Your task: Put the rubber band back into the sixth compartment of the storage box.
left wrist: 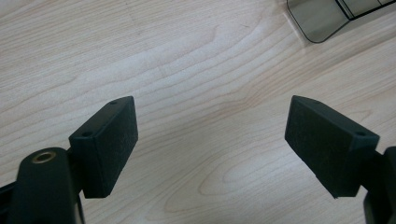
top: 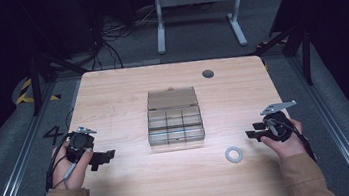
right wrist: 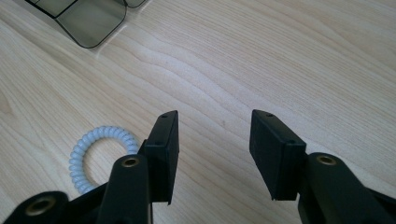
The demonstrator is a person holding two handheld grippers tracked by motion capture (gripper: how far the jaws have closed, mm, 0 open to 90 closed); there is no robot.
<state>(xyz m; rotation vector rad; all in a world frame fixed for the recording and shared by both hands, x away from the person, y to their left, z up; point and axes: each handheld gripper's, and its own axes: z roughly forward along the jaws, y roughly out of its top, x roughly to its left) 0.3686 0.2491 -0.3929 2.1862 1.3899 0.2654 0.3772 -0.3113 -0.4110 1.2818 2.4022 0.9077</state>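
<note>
A clear compartment box [top: 174,119] sits mid-counter [top: 112,100], lid open, its contents too dim to tell; the white coil ring [top: 234,154] lies near the right gripper [top: 252,133], jaws wide and empty; left gripper [top: 110,156] likewise wide.

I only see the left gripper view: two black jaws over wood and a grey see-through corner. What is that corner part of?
Observer: A smoky clear plastic organiser box with small compartments, lid open, in the middle of the light wooden table.
Operator: Is there anything to pick up?
Observer: Yes, a white coiled ring like a spiral hair tie, lying on the table near the right gripper.
Operator: Is that gripper holding it?
Observer: No. Its jaws stand open with bare wood between them; the ring lies just beside one jaw.
</note>
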